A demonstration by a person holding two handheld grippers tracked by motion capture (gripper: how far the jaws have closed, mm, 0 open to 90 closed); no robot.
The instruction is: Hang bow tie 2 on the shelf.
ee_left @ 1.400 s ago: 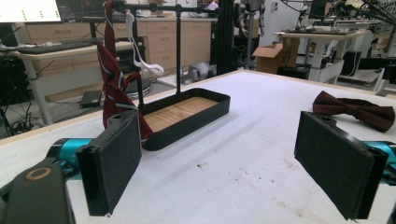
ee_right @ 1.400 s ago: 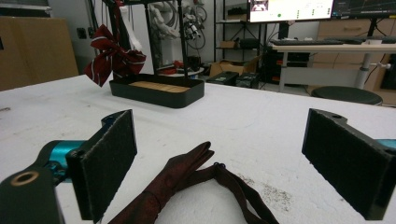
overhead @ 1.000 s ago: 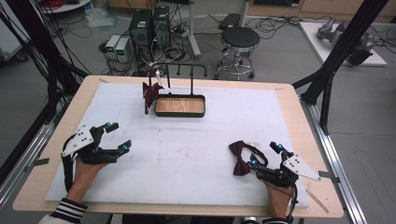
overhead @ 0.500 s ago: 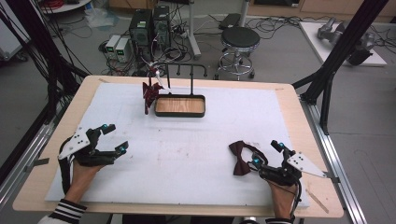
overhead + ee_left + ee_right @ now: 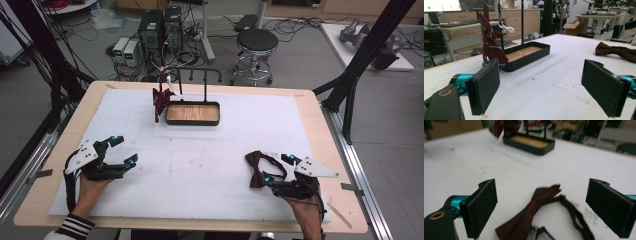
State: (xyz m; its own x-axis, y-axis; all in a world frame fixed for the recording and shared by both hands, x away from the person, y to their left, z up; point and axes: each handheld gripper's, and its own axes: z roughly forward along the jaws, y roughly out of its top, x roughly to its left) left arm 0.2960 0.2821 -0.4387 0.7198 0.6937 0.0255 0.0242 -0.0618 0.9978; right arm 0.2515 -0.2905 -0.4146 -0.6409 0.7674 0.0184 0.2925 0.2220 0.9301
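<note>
Your right gripper (image 5: 278, 169) has its jaws spread wide with nothing between the pads, and the dark red bow tie (image 5: 531, 213) lies flat on the white table cover (image 5: 210, 165) right in front of them, its bow between the two jaws in the right gripper view and its thin strap (image 5: 574, 216) looping off to one side. Compared with a second ago, that hand has crept a little forward and to the right along the near edge, so the bow now sits squarely in the gap; you look lined up to close on it. Your left gripper (image 5: 119, 151) is also fully open and empty, and has drifted slightly toward the table's middle, well apart from the bow tie. Farther out, the black tray with the wooden floor (image 5: 193, 113) and its upright rack stands near the far edge unchanged, with a striped red tie (image 5: 490, 42) already hanging at its left end.
</note>
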